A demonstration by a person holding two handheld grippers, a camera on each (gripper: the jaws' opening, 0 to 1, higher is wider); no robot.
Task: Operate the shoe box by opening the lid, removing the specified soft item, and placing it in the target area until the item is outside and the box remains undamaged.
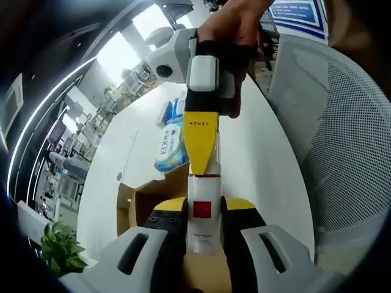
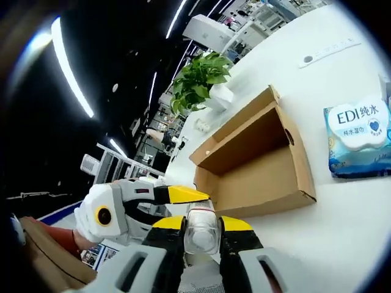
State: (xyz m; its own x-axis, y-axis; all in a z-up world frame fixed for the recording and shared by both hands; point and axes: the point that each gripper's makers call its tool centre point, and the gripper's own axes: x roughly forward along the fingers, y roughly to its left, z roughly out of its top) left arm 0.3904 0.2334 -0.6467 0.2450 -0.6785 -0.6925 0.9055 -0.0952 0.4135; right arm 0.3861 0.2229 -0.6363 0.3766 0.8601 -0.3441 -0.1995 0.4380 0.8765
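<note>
- Both tongs, left (image 1: 204,227) and right (image 2: 202,239), are closed on one white bottle (image 1: 203,213)
- It looks stiff, light and slick; hold mid-body
- The open shoe box (image 2: 256,160) sits on the bench (image 2: 360,232) ahead of the right tongs; the soft tissue pack (image 2: 357,135) lies just beyond

Both tongs share one build: left tongs (image 1: 204,215) and right tongs (image 2: 201,235) have yellow-tipped black jaws on white slotted bodies; one jaw bears small red lettering.
</note>
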